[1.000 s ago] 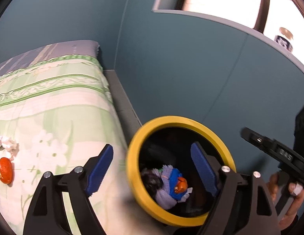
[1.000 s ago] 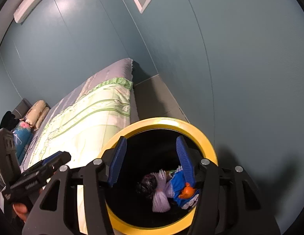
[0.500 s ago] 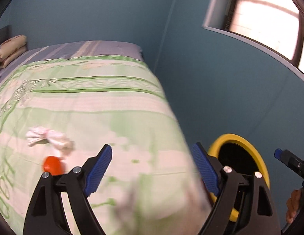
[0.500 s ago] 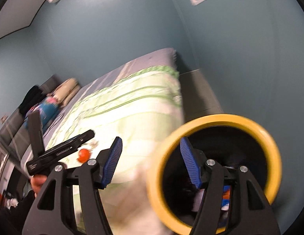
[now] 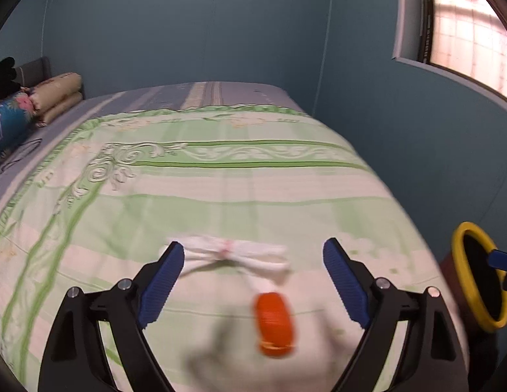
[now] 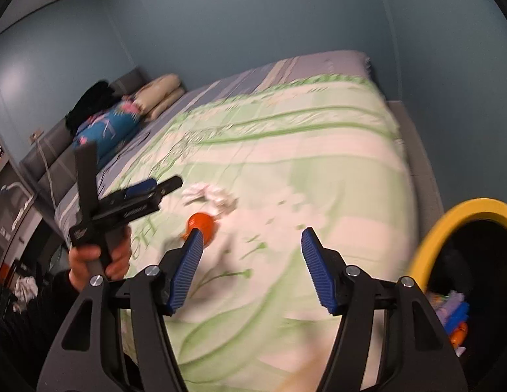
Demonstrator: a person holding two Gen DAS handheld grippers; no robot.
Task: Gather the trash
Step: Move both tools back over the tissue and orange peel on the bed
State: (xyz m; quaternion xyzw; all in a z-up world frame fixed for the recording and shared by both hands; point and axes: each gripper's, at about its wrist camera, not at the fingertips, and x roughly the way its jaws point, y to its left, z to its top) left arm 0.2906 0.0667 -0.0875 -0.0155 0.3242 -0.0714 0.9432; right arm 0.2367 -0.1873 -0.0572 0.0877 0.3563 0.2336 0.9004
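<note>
Left gripper (image 5: 250, 281) hangs over the bed (image 5: 220, 170), jaws opening and empty; right gripper (image 6: 250, 268) is spread, empty. 2 pieces remain: tissue (image 5: 233, 254) and orange wrapper (image 5: 274, 323). Some trash already lies in the bin (image 6: 462, 215).

We see a bed (image 5: 220, 189) under a green-and-white floral quilt (image 6: 318, 163), a folded beige blanket (image 5: 57, 93) beside a blue floral bolster (image 6: 106, 127) at its head, teal walls (image 5: 188, 26), a bright window (image 5: 465, 32) at right
</note>
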